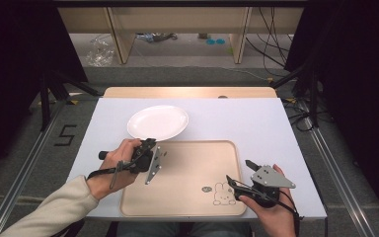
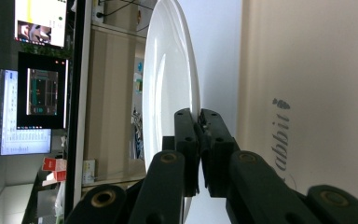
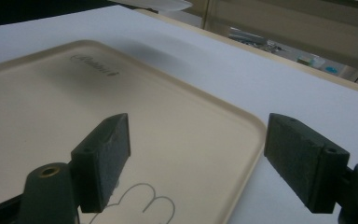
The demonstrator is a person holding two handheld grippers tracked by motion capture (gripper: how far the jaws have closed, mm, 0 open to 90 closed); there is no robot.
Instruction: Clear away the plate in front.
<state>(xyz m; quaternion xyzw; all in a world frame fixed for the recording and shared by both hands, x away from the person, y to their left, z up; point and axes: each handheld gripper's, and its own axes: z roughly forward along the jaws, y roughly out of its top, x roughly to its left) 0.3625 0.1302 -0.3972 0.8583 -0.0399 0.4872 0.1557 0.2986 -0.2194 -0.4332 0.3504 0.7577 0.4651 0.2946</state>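
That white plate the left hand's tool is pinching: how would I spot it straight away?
Find the white table, then the beige tray on it. Just beyond the tray's far left corner sits the plate, gripped by the left gripper: round, glossy, plain white.

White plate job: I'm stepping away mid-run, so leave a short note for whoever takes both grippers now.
Left tongs: shut on the white plate, pinching its near rim.
Right tongs: open, holding nothing, over the beige tray at its near right corner.
Done: plate gripped; most of it is beyond the tray's far left corner, over the white table sheet.
Left: probably carry the plate onto the tray and release.
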